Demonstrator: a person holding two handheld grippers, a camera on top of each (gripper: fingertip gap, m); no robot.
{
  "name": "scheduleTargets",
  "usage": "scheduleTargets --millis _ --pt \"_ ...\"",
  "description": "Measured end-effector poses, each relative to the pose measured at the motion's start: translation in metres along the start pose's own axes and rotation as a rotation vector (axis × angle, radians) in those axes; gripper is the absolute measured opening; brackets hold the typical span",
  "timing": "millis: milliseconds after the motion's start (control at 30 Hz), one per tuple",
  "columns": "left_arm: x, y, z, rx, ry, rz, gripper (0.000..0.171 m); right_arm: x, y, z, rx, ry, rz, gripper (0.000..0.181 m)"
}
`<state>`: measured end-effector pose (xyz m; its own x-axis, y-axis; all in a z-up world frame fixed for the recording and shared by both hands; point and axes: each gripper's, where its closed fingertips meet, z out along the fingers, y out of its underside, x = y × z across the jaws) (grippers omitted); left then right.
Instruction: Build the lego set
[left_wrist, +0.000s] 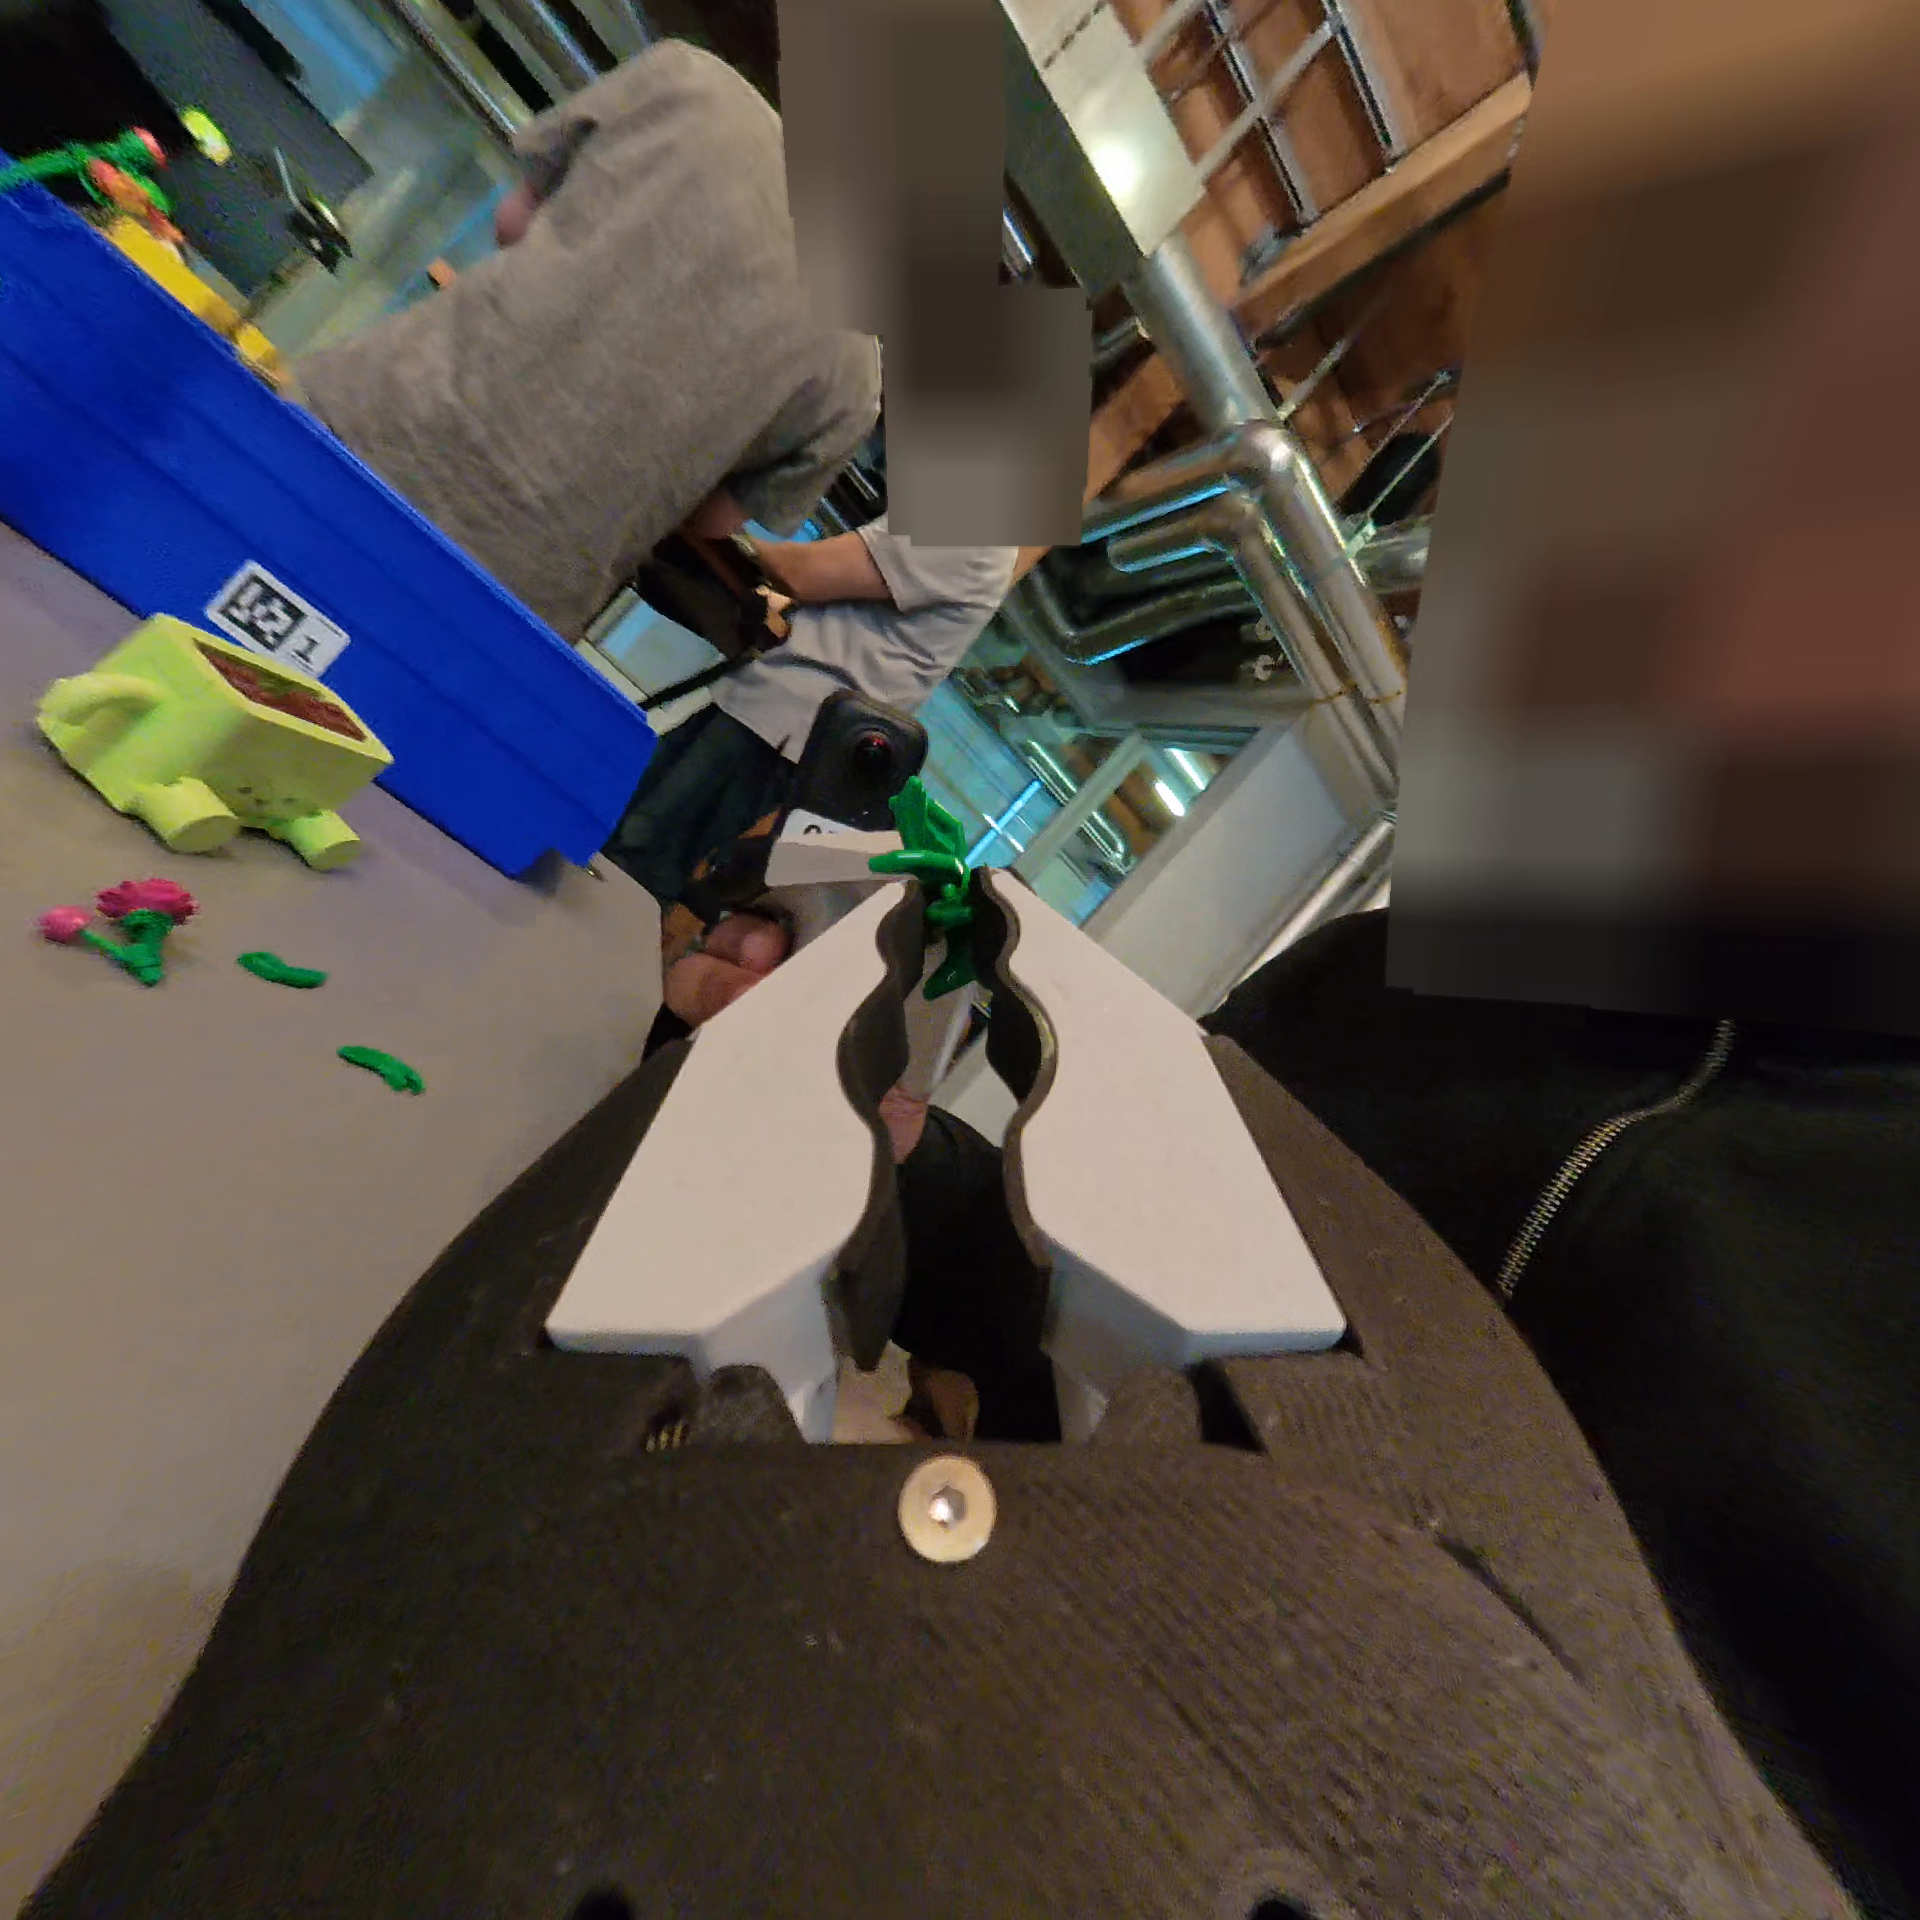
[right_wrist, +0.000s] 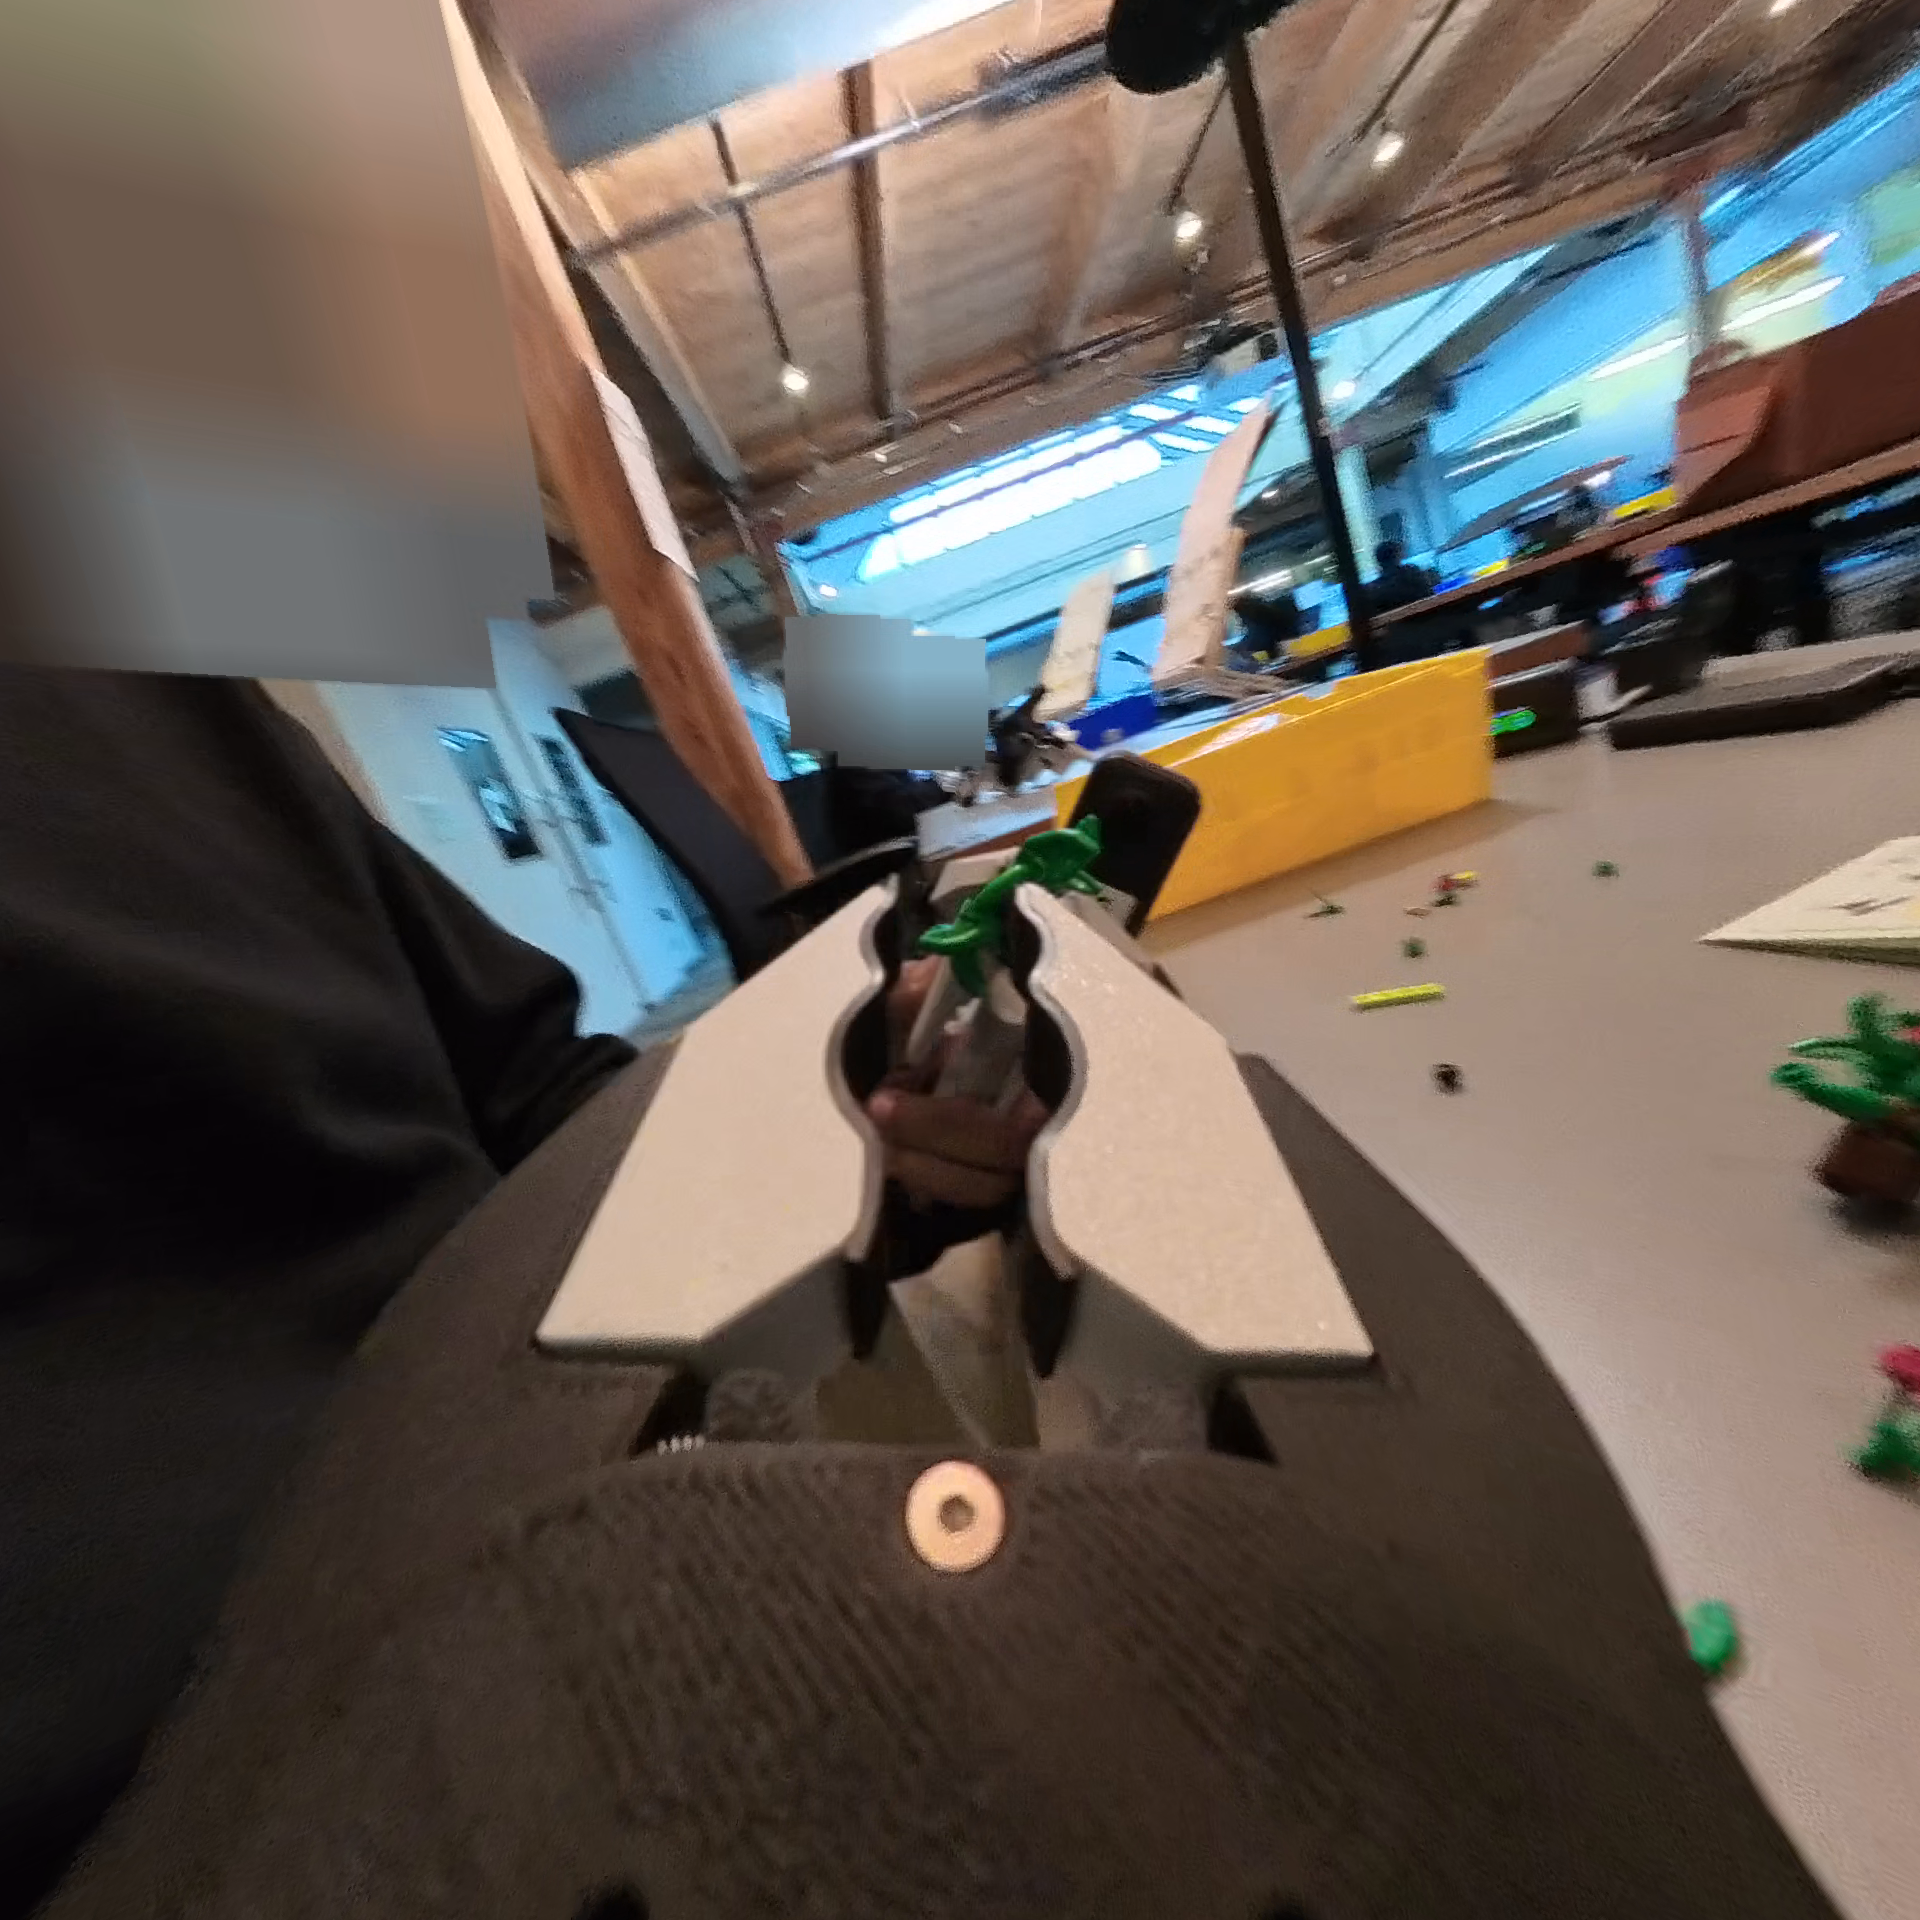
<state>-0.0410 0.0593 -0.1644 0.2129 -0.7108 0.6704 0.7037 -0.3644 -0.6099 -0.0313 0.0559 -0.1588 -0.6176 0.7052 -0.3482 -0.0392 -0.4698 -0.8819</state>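
Grippers, two, raised above a grey table (left_wrist: 260, 1195) and pointed toward each other.

Left gripper (left_wrist: 948, 894): jaws nearly closed, tips pinched on a green stem (left_wrist: 940, 894) whose leafy end stands out beyond the tips. The other gripper's pale fingers are seen just past the stem.

Right gripper (right_wrist: 1006, 899): jaws narrow, tips closed on the same green stem (right_wrist: 997, 914); a curled leaf piece projects up and to the right of the tips. Whether both grippers bear one piece or two joined pieces cannot be told.

Items left of the left gripper, on the table:
- lime pot (left_wrist: 208, 738), lying tilted, brown top showing, close to a blue bin (left_wrist: 312, 520);
- pink flower (left_wrist: 135, 920) on a short stem, nearer than the pot;
- two loose green leaves (left_wrist: 281, 969), (left_wrist: 382, 1068), apart from each other.

Items right of the right gripper, on the table:
- yellow bin (right_wrist: 1320, 779), far side;
- booklet (right_wrist: 1839, 904), at the frame edge;
- green plant (right_wrist: 1860, 1081), blurred, partly cut off;
- small scattered pieces, too blurred to name.
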Motion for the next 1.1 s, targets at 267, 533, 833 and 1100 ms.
scheduleTargets --millis 267,533,833,1100 --pt "-0.012 0.008 -0.002 -0.042 -0.21 0.239 0.006 0.02 0.008 0.005 -0.036 0.023 0.232 0.005" --pt "-0.036 -0.01 -0.028 0.013 -0.458 0.268 0.04 0.039 0.009 -0.003 -0.17 0.222 -0.035 0.004" --pt "-0.06 -0.008 -0.055 -0.142 -0.684 0.257 0.037 0.072 0.087 -0.02 -1.015 0.526 -0.994 0.005" --pt "-0.073 0.002 -0.065 -0.17 -0.751 0.167 0.035 0.053 0.086 -0.018 -0.952 0.495 -0.911 0.024"
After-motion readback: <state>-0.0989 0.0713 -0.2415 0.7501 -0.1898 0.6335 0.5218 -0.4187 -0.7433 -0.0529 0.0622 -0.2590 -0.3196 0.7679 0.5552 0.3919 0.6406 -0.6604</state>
